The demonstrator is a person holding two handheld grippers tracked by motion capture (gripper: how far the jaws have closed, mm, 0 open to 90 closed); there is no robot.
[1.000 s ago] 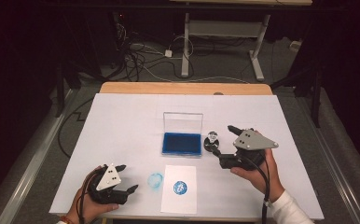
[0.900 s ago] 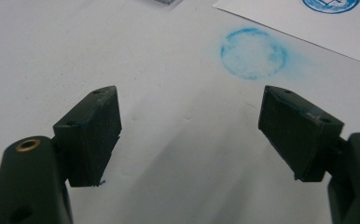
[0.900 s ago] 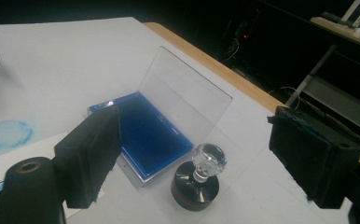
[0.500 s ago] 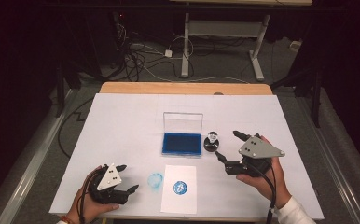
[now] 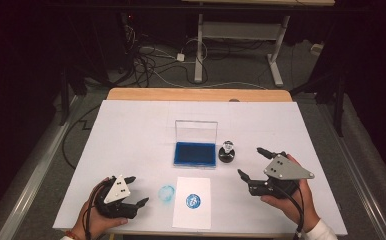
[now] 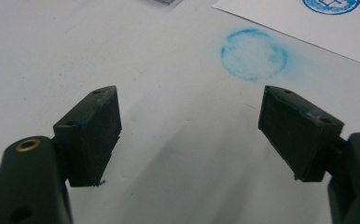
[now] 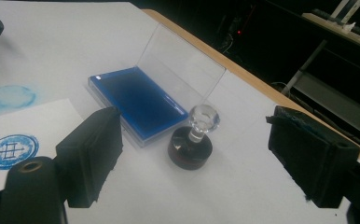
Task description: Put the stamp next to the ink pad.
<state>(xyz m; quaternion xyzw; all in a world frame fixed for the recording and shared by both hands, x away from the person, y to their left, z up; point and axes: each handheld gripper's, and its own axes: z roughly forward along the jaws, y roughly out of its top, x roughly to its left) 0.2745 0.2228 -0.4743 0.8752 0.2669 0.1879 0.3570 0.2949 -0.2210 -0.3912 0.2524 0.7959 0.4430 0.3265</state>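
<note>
A round stamp (image 5: 226,151) with a clear knob stands upright on the white table, just right of an open blue ink pad (image 5: 195,154). My right gripper (image 5: 250,161) is open, a little to the stamp's near right and apart from it. In the right gripper view the stamp (image 7: 191,144) stands beyond the wide-apart jaws of my right gripper (image 7: 197,140), beside the ink pad (image 7: 138,100). My left gripper (image 5: 137,190) is open at the near left. Its jaws frame bare table in the left gripper view (image 6: 190,135).
A white paper sheet (image 5: 192,215) with a blue round print (image 5: 193,201) lies near the front edge. A faint blue ink smudge (image 5: 166,193) marks the table left of it, also the smudge (image 6: 254,54). The pad's clear lid (image 5: 196,131) stands up.
My right gripper has drawn back toward the near right, away from the stamp. The left gripper has hardly moved.
</note>
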